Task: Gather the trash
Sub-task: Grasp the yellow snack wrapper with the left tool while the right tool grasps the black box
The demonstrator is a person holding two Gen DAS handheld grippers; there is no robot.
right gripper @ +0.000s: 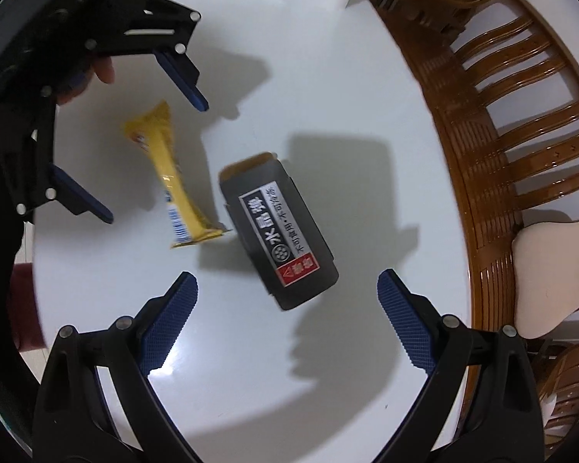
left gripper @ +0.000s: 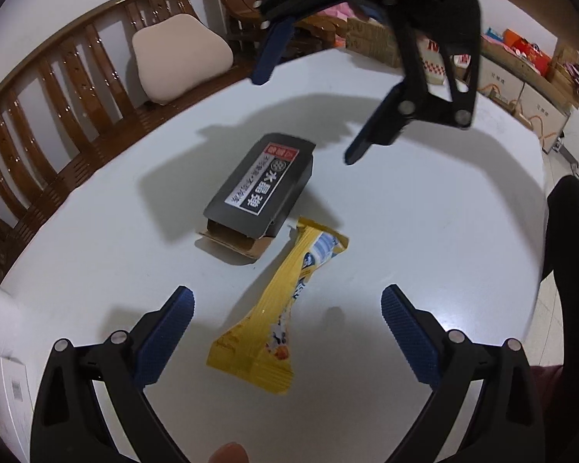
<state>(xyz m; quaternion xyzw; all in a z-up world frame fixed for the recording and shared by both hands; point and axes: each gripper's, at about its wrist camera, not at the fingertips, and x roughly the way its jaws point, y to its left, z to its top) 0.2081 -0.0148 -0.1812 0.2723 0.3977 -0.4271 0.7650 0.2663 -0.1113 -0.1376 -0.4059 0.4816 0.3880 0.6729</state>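
The left wrist view looks steeply down onto the white table [left gripper: 424, 239] from close above, facing the wooden bench [left gripper: 69, 123]; the right wrist view looks down from the opposite side, bench [right gripper: 501, 154] at its right; both share the black box [left gripper: 260, 185] [right gripper: 280, 231] and yellow wrapper [left gripper: 285, 308] [right gripper: 173, 173]; each view shows the other gripper.

The flat black cardboard box [right gripper: 280, 231], lying just ahead of the right gripper's fingers, carries a grey label reading 水晶弹 in large white characters, with 不可食用·不可浸泡 in smaller print alongside. A red warning panel sits at the end nearest those fingers; its characters are too small to read. Print on the yellow plastic snack wrapper [left gripper: 285, 308] is illegible.
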